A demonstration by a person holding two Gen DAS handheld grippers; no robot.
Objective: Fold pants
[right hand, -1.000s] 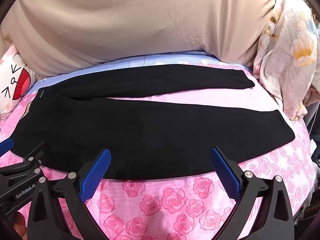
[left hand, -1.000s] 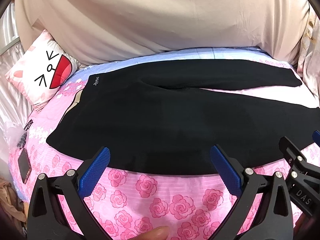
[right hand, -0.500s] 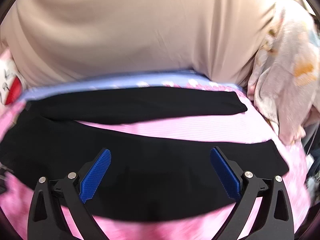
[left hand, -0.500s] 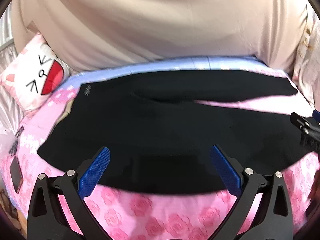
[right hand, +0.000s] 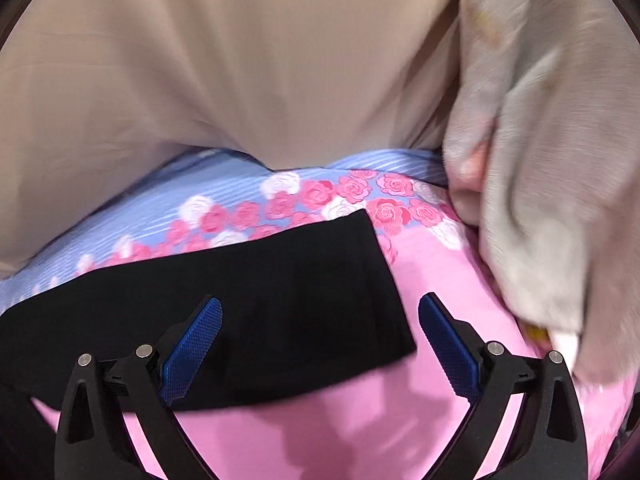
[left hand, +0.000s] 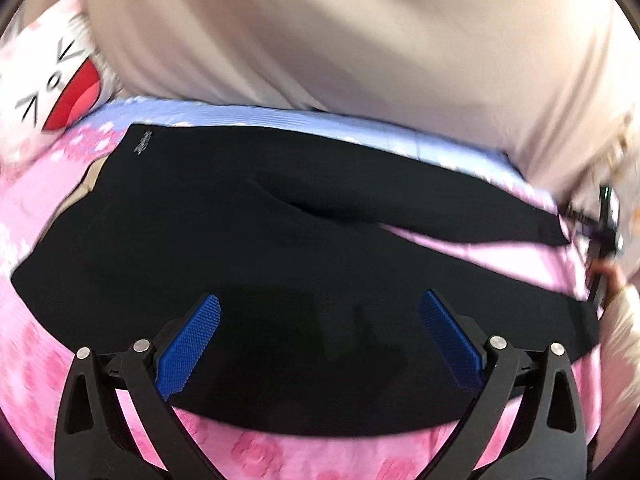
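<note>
Pants (left hand: 280, 264) nearer both claws than before.

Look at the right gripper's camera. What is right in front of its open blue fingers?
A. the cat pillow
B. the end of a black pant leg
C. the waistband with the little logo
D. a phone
B: in the right wrist view the right gripper is open over the hem end of a black pant leg, lying flat on the pink rose sheet.
</note>
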